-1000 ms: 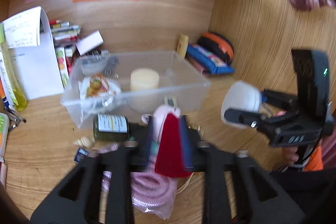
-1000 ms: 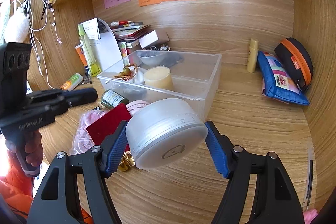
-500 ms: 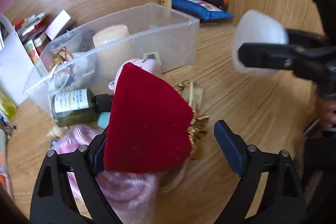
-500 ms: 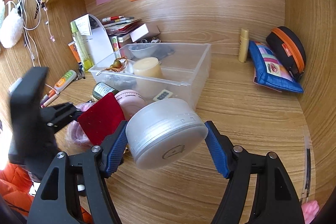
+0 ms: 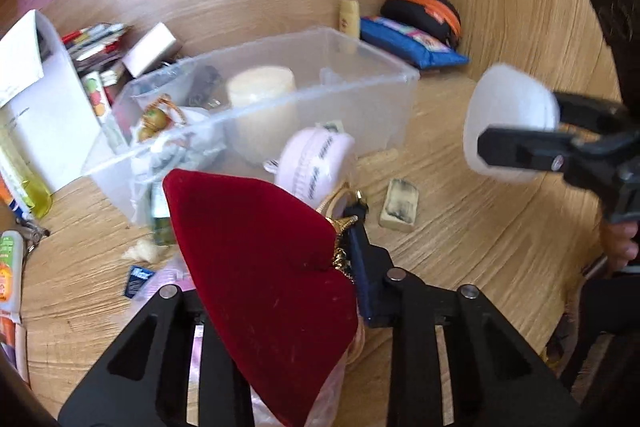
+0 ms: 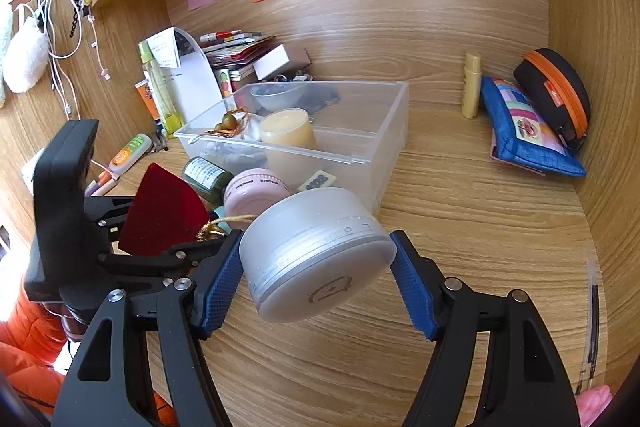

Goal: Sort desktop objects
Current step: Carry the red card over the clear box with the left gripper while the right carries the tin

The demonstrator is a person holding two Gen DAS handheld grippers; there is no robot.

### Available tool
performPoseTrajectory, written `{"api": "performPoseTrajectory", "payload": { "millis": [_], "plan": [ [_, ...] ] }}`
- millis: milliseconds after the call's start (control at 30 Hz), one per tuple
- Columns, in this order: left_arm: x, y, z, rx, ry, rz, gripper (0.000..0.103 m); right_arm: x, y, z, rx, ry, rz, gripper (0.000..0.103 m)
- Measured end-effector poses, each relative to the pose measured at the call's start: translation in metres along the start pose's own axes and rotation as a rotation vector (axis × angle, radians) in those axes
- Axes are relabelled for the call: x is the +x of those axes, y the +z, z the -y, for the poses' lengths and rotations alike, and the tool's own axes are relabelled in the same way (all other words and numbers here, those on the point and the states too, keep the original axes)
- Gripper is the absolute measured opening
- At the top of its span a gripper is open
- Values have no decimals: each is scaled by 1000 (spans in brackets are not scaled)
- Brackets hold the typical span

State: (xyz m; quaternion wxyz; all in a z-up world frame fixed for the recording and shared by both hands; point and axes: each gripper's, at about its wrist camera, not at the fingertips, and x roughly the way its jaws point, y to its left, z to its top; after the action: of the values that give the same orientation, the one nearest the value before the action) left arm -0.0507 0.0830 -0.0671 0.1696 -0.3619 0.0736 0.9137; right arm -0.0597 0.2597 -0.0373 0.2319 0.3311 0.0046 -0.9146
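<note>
A red velvet pouch (image 5: 256,259) with a gold tassel stands between the jaws of my left gripper (image 5: 272,251). The jaws are closing, and the right blue pad (image 5: 360,263) presses on the pouch's tasselled edge; the left pad is hidden behind it. The right wrist view shows the pouch (image 6: 160,207) held above the desk, left of my right gripper (image 6: 316,247). That gripper is shut on a frosted white jar (image 6: 320,259), which hangs over the desk, right of the clear plastic bin (image 6: 360,163).
The bin (image 5: 360,87) holds a cream candle (image 5: 260,95), beads and a bowl. In front of it lie a pink round case (image 5: 316,159), a green bottle (image 6: 204,175) and a small tile (image 5: 400,203). A blue pouch (image 6: 528,131) and a black-orange case (image 6: 556,95) sit far right.
The left jaws opened wide around the red pouch, then came back in against it, and the left gripper sank nearer the desk. The right gripper kept still with the jar.
</note>
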Motion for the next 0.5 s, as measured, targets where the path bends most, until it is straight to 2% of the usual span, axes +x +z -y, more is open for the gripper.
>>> {"api": "performPoseTrajectory", "payload": {
  "millis": [133,500],
  "plan": [
    [-18,7,-15,-58,-50,37,21,1,4,-6,-19,6,0,68],
    [-36,15,-48,-154,-65,106,17,5,17,-20,-39,18,16,68]
  ]
}}
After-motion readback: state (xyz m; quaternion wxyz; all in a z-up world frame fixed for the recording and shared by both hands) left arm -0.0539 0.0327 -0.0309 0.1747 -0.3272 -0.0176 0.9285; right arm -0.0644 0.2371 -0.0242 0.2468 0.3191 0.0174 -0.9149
